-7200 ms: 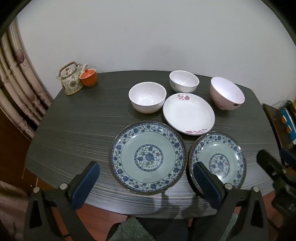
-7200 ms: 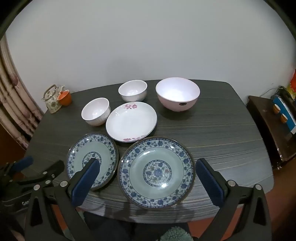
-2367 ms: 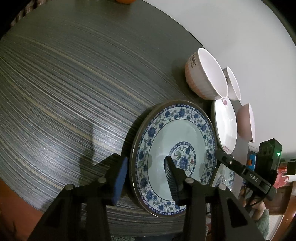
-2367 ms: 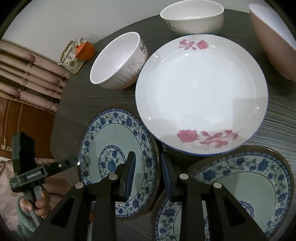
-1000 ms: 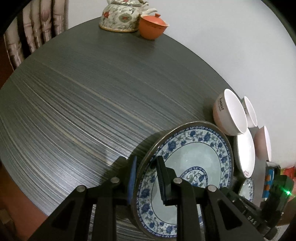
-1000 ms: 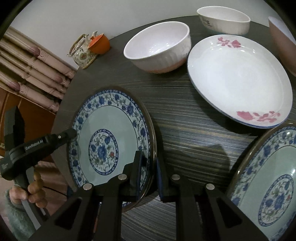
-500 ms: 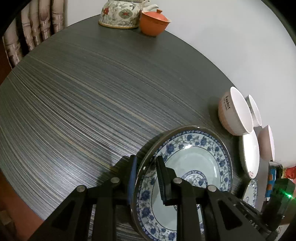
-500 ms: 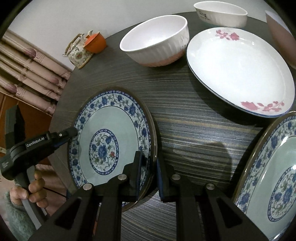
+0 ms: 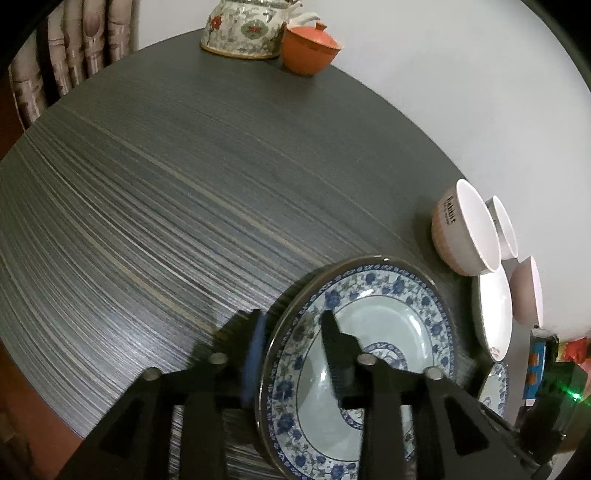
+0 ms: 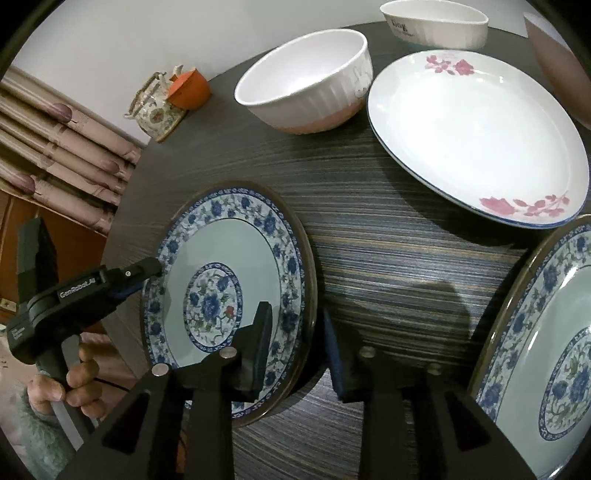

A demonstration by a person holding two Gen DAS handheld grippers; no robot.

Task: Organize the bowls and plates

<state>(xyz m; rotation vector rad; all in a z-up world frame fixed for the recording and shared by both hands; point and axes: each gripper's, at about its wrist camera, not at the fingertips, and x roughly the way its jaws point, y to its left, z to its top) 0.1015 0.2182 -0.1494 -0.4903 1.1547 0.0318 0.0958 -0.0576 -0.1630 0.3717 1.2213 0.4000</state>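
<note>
A large blue-and-white floral plate (image 9: 388,332) (image 10: 221,258) lies on the dark striped table (image 9: 184,166) near its front left edge. My left gripper (image 9: 291,321) straddles the plate's left rim. Its jaws are opening, and a gap shows between the blue pad (image 9: 255,350) and the rim. My right gripper (image 10: 295,314) straddles the opposite rim; its jaws are opening too and stand clear of the rim. A second blue-and-white plate (image 10: 554,350) lies to the right. Behind are a white rose plate (image 10: 472,129), a ribbed white bowl (image 10: 303,74), another white bowl (image 10: 436,22) and a pink bowl (image 10: 557,55).
A floral teapot (image 9: 243,29) and an orange lidded cup (image 9: 308,48) stand at the table's far left corner, by a curtain (image 10: 55,147). A hand (image 10: 74,373) holds the left gripper's handle beyond the table edge. A wide bare stretch of table lies left of the plate.
The plate was gripped at both rims and carried left, away from the rose plate. Since half a second ago both pairs of jaws have spread and let go of the rim.
</note>
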